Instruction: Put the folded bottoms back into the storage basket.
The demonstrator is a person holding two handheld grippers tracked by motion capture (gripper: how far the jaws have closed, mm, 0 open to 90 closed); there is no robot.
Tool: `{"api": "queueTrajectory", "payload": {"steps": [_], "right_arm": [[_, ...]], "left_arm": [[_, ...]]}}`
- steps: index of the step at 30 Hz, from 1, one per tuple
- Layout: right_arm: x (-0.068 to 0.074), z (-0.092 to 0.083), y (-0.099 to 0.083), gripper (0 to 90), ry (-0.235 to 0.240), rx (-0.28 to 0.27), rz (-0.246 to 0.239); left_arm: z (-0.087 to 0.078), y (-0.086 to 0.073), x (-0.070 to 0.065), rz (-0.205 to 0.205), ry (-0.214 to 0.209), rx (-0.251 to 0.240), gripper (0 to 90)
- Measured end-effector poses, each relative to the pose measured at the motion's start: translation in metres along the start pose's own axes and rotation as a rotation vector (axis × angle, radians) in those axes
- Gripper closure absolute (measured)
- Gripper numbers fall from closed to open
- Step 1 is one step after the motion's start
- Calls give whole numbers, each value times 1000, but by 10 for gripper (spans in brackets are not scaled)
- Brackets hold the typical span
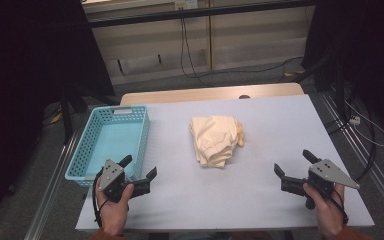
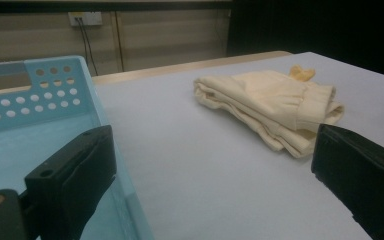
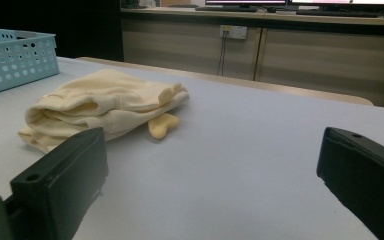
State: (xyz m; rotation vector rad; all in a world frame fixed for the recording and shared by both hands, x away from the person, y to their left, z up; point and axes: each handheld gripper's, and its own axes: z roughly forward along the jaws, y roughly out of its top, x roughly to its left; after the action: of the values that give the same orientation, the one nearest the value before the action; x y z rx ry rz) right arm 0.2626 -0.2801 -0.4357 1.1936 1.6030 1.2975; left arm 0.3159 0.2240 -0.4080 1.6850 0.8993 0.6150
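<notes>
Near table's front edge | left claw (image 1: 141,169) level, jaws apart, empty

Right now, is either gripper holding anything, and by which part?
Nothing is held. The left gripper and right gripper are both open, apart from the folded cream cloth garment on the table.
</notes>
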Motion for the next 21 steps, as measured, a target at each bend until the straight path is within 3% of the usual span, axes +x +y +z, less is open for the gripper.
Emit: {"api": "queueTrajectory", "payload": {"steps": [10,14,16,19,21], "right_arm": [[-1,3,-2,0,27,18,14],[-1,4,-2,0,35,21,16],[-1,3,-2,0,38,21,19],[-1,3,-2,0,43,22,21],[-1,3,-2,0,44,24,17]], "left_arm": [[3,2,-5,11,9,28,39],[5,5,-8,1,-40,39,42],[7,6,-13,30,-46,50,42],[11,7,-17,34,-87,69,52],[14,9,-21,44,-87,77,55]]}}
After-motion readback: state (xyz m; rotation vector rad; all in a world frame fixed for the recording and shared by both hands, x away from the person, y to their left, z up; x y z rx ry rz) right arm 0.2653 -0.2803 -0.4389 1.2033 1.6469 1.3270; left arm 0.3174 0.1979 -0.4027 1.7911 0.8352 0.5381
